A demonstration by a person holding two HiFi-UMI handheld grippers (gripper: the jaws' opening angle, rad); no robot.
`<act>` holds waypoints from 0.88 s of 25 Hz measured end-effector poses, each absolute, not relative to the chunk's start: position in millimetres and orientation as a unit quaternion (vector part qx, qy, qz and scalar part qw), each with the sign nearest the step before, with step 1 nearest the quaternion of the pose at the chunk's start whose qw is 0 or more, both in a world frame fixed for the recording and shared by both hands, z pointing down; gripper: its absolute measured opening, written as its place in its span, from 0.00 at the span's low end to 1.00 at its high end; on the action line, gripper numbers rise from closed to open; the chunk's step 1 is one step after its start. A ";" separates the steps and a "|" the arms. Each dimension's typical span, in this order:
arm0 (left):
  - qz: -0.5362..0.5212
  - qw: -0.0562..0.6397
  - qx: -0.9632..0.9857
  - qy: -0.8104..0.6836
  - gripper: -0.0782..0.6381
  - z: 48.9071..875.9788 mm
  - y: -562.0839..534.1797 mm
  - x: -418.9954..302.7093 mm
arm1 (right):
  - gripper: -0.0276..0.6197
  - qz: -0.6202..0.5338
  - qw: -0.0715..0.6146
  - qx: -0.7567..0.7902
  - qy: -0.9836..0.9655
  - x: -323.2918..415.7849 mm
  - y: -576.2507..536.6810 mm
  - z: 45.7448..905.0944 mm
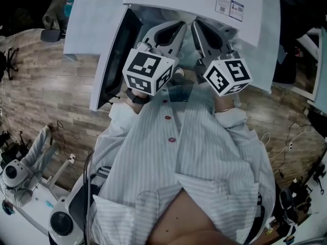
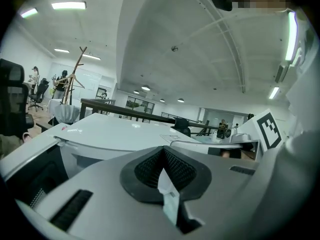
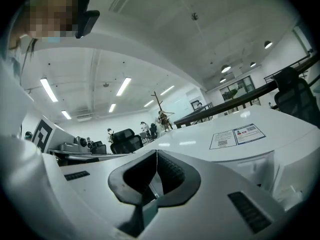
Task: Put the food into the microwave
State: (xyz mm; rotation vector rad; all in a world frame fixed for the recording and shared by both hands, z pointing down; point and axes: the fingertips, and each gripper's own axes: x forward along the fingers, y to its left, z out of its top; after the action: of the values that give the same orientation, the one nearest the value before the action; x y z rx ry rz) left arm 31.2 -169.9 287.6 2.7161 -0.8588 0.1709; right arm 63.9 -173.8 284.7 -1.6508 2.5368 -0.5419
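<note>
Translucent plastic film [image 2: 168, 194], thin and pale, is pinched in the left claw [image 2: 162, 156], whose pads are closed flat on it. The right claw [image 3: 156, 156] is closed the same way on a like strip of film. This is judged to be the food's wrapper or pack rim, gripped at two edges so the load is shared and kept level. The food itself is not made out in any view and is presumed to hang below the claws. It is not yet inside the oven.

The boxy white microwave [image 1: 204, 4] is set on the pale bench [image 1: 89, 19]. Its dark-glass door [image 1: 115, 60] is swung fully open to the left, so the cavity is left clear for loading.

Pose: both claws are held side by side, just apart, close in front of the striped shirt [image 1: 204, 152]. They are pointed away from the person at the microwave front, near level and only slightly nose-down. Both gripper views look over the microwave's top panel, so the claws are judged to be up at about lid height. Lowering to the cavity mouth is likely needed before insertion.
</note>
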 end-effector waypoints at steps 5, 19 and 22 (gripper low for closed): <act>0.062 0.145 0.945 -0.288 0.12 285.8 -167.1 26.9 | 0.09 -0.179 0.037 -0.537 0.824 66.8 -169.3 281.2; 0.059 0.151 0.939 -0.303 0.12 287.9 -171.9 16.2 | 0.09 -0.194 0.040 -0.528 0.826 63.9 -169.0 286.1; 0.063 0.154 0.938 -0.304 0.12 291.0 -170.8 16.5 | 0.09 -0.195 0.038 -0.528 0.825 65.3 -167.7 287.8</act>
State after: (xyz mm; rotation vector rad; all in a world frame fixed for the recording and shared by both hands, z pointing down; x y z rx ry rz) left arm 16.5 -170.8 291.0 2.6900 -0.8715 0.1801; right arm 65.3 -167.7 287.8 -1.6206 2.5314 -0.5987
